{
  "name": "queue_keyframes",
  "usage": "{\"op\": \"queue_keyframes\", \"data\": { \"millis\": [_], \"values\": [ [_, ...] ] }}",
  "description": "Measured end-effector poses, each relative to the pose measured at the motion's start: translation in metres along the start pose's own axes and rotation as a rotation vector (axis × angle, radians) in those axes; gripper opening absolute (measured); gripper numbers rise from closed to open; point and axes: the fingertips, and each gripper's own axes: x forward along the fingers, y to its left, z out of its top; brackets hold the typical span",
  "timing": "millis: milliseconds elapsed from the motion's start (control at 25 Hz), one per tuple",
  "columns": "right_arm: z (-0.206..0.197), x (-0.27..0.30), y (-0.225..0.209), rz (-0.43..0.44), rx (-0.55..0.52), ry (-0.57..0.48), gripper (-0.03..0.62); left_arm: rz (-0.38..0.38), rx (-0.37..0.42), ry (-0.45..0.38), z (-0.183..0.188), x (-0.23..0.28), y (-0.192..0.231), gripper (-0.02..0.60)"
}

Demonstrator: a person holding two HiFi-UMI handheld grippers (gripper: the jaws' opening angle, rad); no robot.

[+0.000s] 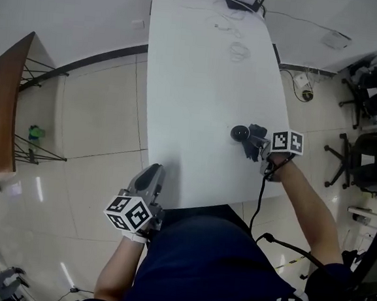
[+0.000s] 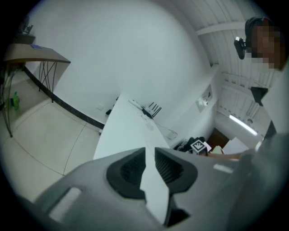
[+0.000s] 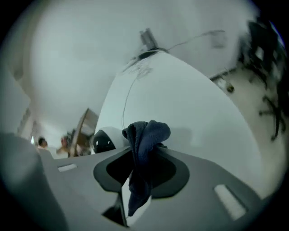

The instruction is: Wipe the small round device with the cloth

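- Jaws of the right hand-held gripper clamp a dark blue cloth, which hides their tips.
- Small round device sits just beside the cloth on the white surface, its lower part hidden behind the gripper.
- Left hand-held gripper: jaws narrowly apart, empty.

Small round device: dark glossy front, pale body in the right gripper view. Sits on the white worktop, near its right edge, toward the near end.

Cloth: dark blue, soft nap, bunched and crumpled. Pinched between the fingers of the right gripper, a rounded wad standing above them and a tail hanging below. From the head view the cloth lies just beside the device, on its right; contact unclear.
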Motion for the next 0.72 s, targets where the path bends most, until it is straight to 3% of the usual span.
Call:
{"op": "queue_keyframes", "data": {
  "millis": [120,200,280,360,440,600,640,720],
  "values": [
    [-0.049,-0.003,0.014,0.069,0.279,-0.082,0.103,-0.034,0.024,0.014,0.006,0.017,-0.013,0.063],
    [-0.081,0.004,0.029,0.106,0.349,-0.072,0.103,-0.052,0.039,0.022,0.006,0.025,-0.024,0.063],
    [-0.100,0.014,0.053,0.170,0.340,-0.044,0.103,-0.067,0.057,0.035,0.003,0.029,-0.033,0.063],
    [-0.099,0.023,0.087,0.238,0.220,-0.043,0.103,-0.077,0.070,0.052,-0.001,0.031,-0.037,0.063],
    [-0.086,0.027,0.115,0.231,-0.005,-0.102,0.103,-0.079,0.080,0.066,-0.004,0.033,-0.038,0.063],
    [-0.062,0.011,0.132,-0.025,-0.644,-0.366,0.103,-0.077,0.102,0.085,-0.011,0.035,-0.042,0.063],
    [-0.061,0.005,0.134,-0.066,-0.727,-0.419,0.104,-0.079,0.109,0.091,-0.012,0.036,-0.044,0.063],
    [-0.060,-0.002,0.132,-0.107,-0.779,-0.476,0.104,-0.088,0.123,0.104,-0.013,0.040,-0.048,0.063]
  ]
}}
